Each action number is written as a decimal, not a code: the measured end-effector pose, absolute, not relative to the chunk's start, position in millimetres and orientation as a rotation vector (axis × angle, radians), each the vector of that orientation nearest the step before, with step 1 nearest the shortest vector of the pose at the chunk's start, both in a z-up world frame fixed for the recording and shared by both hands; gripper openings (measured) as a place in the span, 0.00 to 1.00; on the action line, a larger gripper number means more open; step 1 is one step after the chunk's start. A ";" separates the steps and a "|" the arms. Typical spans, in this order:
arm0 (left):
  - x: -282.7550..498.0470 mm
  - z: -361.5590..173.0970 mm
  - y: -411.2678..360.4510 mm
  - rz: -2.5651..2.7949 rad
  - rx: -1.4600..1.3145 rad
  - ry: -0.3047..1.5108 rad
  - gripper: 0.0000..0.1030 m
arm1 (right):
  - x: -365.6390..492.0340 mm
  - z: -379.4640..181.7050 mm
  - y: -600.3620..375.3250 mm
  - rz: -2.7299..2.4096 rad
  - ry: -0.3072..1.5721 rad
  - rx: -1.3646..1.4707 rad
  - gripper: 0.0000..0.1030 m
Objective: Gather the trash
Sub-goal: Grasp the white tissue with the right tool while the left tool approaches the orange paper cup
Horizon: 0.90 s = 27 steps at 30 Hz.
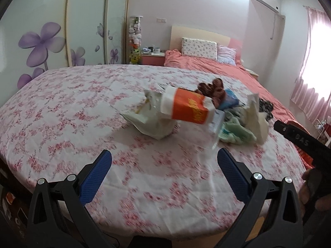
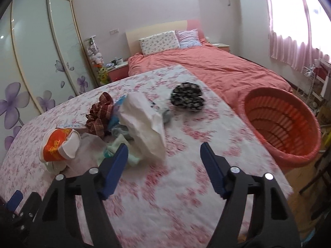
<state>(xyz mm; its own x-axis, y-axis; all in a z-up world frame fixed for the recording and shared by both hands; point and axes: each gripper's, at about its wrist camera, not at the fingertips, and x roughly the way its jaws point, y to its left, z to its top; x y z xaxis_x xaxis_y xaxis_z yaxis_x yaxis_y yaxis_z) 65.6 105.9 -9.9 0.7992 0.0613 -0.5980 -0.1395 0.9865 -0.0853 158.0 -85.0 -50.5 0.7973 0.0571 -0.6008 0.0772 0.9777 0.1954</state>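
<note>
L claw (image 1: 164, 161) + R claw (image 2: 163, 165) spread, empty | tgt: orange paper cup (image 2: 60, 146) | approach low, pinch rim, drop in red basket (image 2: 283, 124), skip clothes.

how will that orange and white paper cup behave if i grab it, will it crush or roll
The paper cup already looks dented at the rim, so it will probably crush under a firm squeeze. It lies on its side, so a push may roll it. Likely very light.

orange-and-white cup (image 2: 59, 146), pink floral cloth (image 2: 165, 186), orange-red basket (image 2: 289, 148), salmon bedspread (image 2: 217, 66)
</note>
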 end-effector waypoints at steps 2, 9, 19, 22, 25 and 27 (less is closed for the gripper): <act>69.3 -9.4 111.2 0.118 -0.134 0.633 0.98 | 165.2 -51.4 -81.5 0.002 0.655 0.220 0.65; 79.5 -10.1 124.9 0.131 -0.167 0.639 0.98 | 195.5 -61.7 -63.1 -0.010 0.690 0.159 0.63; 92.1 -11.8 130.5 0.117 -0.180 0.651 0.98 | 212.9 -78.2 -75.7 -0.028 0.744 0.164 0.18; 98.6 -11.0 129.7 0.100 -0.194 0.656 0.98 | 209.1 -76.1 -83.6 -0.029 0.736 0.183 0.14; 104.3 -8.6 128.2 0.095 -0.194 0.654 0.98 | 203.6 -75.8 -90.8 -0.033 0.726 0.192 0.12; 108.0 -6.8 127.5 0.094 -0.193 0.653 0.98 | 200.1 -74.4 -94.1 -0.037 0.720 0.194 0.12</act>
<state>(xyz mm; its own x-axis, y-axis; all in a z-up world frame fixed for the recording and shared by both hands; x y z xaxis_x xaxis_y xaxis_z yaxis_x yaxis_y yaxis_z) 108.0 127.5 -6.8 0.7909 0.0260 -0.6114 -0.1473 0.9778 -0.1490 200.1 -94.1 -74.4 0.7519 0.0331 -0.6585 0.1002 0.9814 0.1638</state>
